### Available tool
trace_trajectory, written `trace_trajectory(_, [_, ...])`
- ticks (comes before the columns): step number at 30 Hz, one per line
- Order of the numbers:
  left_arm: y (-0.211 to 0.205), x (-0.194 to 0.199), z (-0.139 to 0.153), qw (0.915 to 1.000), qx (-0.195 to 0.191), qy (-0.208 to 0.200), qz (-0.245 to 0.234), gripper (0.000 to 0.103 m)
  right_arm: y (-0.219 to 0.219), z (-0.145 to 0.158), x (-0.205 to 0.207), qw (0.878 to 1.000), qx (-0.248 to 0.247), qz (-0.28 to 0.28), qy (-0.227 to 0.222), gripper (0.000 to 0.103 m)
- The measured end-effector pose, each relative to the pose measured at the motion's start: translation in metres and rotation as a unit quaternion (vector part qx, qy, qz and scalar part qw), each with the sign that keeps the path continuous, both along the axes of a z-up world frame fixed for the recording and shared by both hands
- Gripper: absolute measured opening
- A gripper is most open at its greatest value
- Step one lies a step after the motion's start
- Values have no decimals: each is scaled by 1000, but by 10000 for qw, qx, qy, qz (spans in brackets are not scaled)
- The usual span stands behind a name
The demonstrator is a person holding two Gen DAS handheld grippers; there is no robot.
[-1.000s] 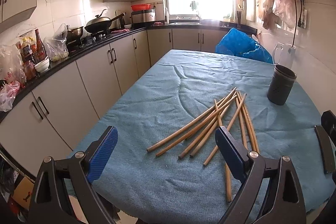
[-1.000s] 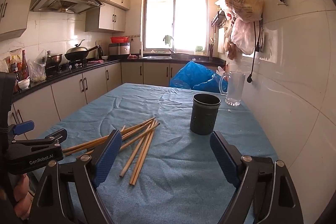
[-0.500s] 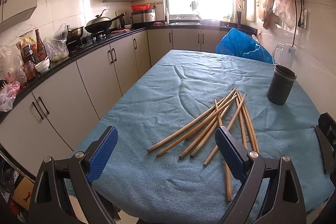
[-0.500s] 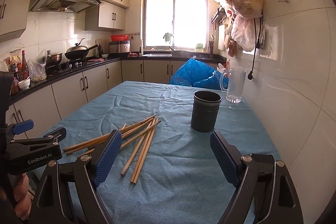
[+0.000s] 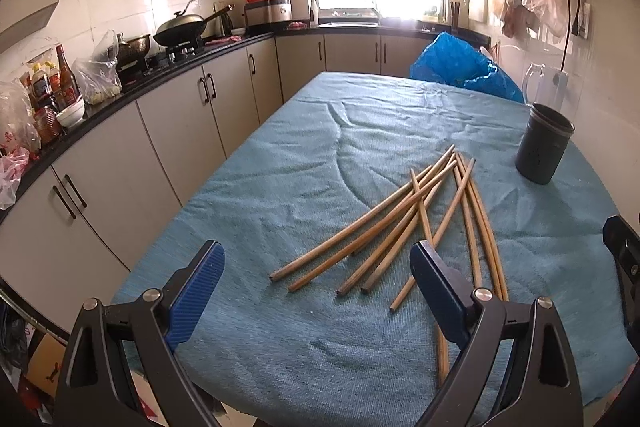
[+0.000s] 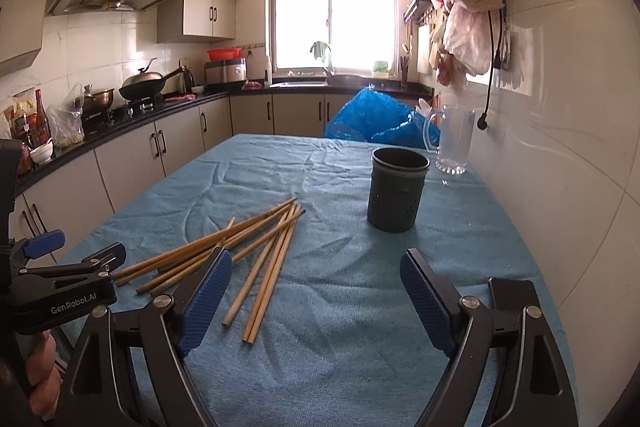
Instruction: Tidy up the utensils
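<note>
Many chopsticks (image 5: 416,223) lie flat on the blue cloth (image 5: 280,187), long ways pointing from you toward the dark cup (image 6: 396,191). Your left gripper (image 5: 316,291) is nearest. Both it and your right gripper (image 6: 316,299) are wide apart, holding nothing.

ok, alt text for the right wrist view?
Open right gripper hovers over a blue cloth, nothing between its fingers. Loose chopsticks lie ahead on the left, a dark holder stands upright beyond; the left gripper shows at the left edge.
</note>
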State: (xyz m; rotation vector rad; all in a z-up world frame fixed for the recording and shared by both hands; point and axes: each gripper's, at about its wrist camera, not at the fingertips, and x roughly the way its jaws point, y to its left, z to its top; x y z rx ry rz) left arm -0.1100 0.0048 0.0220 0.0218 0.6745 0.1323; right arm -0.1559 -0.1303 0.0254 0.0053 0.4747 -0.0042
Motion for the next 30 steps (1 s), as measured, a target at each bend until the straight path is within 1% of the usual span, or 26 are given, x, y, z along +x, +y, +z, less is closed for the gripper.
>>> trace_trajectory(5, [7,14,-7,9998,-111,189,-39,93,-3,-4,14,9996,113,114,214,89])
trace_trajectory(7, [9,19,-8,9997,-58,219,-75,93,-7,-4,24,9983,279,261,439,88])
trace_trajectory(9, [13,25,-8,9996,16,242,-115,93,-12,-2,35,9967,479,248,612,82])
trace_trajectory(10, [15,27,-6,9996,25,238,-143,93,-13,-2,40,9958,529,274,692,81])
trace_trajectory(12, [21,33,-4,9991,-80,320,-276,93,-16,0,53,9931,659,382,893,73])
trace_trajectory(13, [24,37,-2,9983,-185,409,-377,92,-18,0,61,9913,762,399,992,72])
trace_trajectory(14, [28,42,-1,9971,-285,496,-506,86,-19,0,67,9894,841,427,1101,66])
trace_trajectory(15, [29,47,0,9958,-341,573,-624,83,-20,-2,72,9871,944,460,1211,58])
trace_trajectory(16, [30,53,0,9934,-379,698,-827,79,-24,-5,79,9830,1125,461,1372,56])
trace_trajectory(17, [29,58,1,9910,-435,783,-994,77,-27,-6,83,9806,1235,441,1459,56])
trace_trajectory(18, [29,63,2,9884,-524,865,-1134,76,-29,-8,86,9787,1329,411,1511,56])
trace_trajectory(19, [27,67,2,9858,-597,940,-1255,72,-32,-9,87,9778,1394,348,1527,56])
trace_trajectory(20, [25,73,2,9811,-685,1048,-1475,70,-33,-9,87,9781,1411,270,1507,56])
trace_trajectory(21, [20,80,3,9740,-765,1176,-1777,70,-35,-10,87,9782,1425,223,1493,56])
trace_trajectory(22, [13,86,4,9678,-787,1269,-2027,68,-36,-10,85,9780,1450,200,1486,56])
trace_trajectory(23, [7,90,5,9649,-744,1272,-2174,63,-38,-11,84,9777,1474,192,1484,56])
trace_trajectory(24, [-3,96,6,9609,-617,1258,-2390,63,-38,-11,83,9779,1470,178,1478,56])
trace_trajectory(25, [-13,103,5,9573,-476,1280,-2550,58,-39,-12,81,9784,1448,151,1468,56])
trace_trajectory(26, [-21,111,2,9566,-339,1315,-2580,45,-40,-12,80,9786,1436,141,1467,56])
trace_trajectory(27, [-28,119,0,9537,-262,1401,-2649,39,-41,-12,78,9788,1423,136,1466,56])
trace_trajectory(29, [-44,138,-9,9414,-251,1682,-2913,32,-44,-12,74,9796,1393,110,1446,56])
trace_trajectory(30, [-50,146,-13,9411,-190,1745,-2889,32,-45,-12,72,9800,1371,92,1439,56])
